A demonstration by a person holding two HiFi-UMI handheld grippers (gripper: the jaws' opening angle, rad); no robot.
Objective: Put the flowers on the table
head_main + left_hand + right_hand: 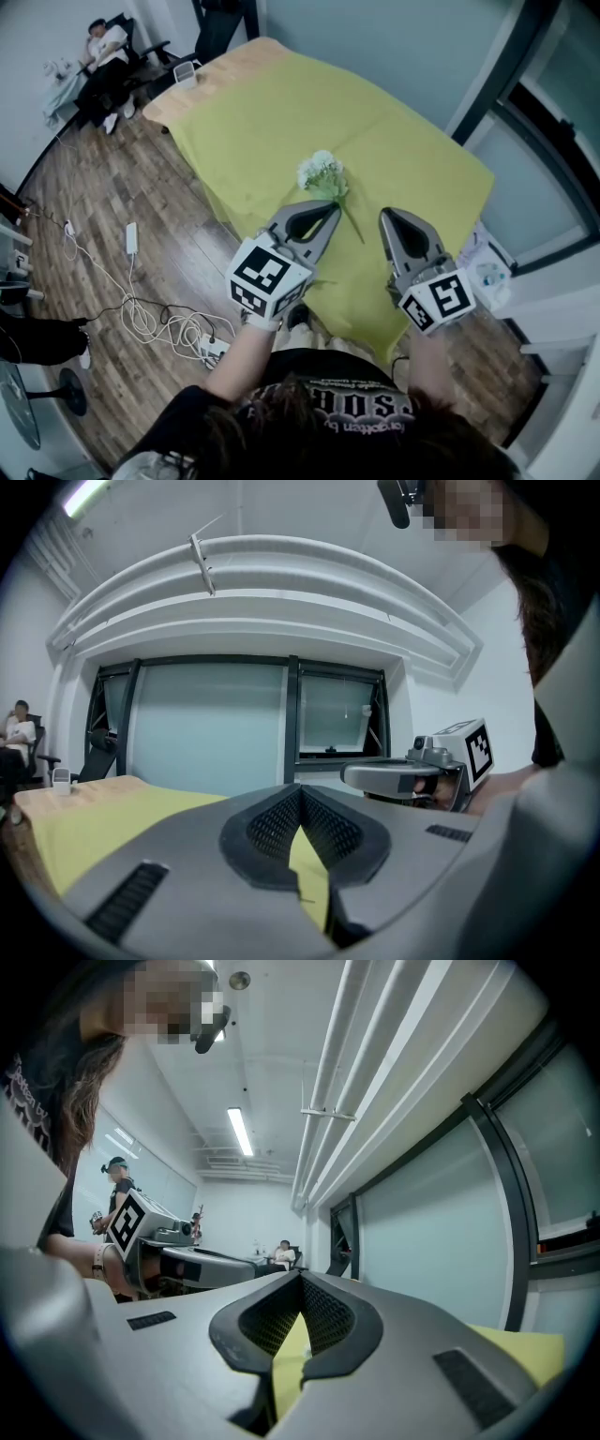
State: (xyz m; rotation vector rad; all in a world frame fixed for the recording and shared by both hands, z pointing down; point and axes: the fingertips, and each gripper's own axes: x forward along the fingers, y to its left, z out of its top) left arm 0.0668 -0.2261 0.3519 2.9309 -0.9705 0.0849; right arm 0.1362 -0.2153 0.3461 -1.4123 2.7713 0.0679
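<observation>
Hair (309,441) fills the bottom of the head view, and beyond it both tools point toward the flowers. The flowers (321,172) are a small white bunch with green leaves and one thin stem. They lie on the bench (272,103), which has a yellow cloth over it, so the task looks as good as done. The left gripper (331,208) has its tip just beside the leaves; I cannot tell whether it touches them. The right gripper (386,215) sits near the flowers, just past the stem's free end and apart from it.

Left gripper view: the jaws meet at their tips with nothing between them. Only yellow cloth shows through the gap behind the pads. The flowers are out of this view.

Right gripper view: these jaws are also closed tip to tip and empty, again with only cloth showing through. The flowers are not in this view either.

As for handling, the bunch looks very light and limp, the blooms soft and easily crushed, and the stem thin and bendable. If it needs moving, the best hold is probably on the stem just below the leaves. The squeeze should be gentle, and the blooms should be left alone.
</observation>
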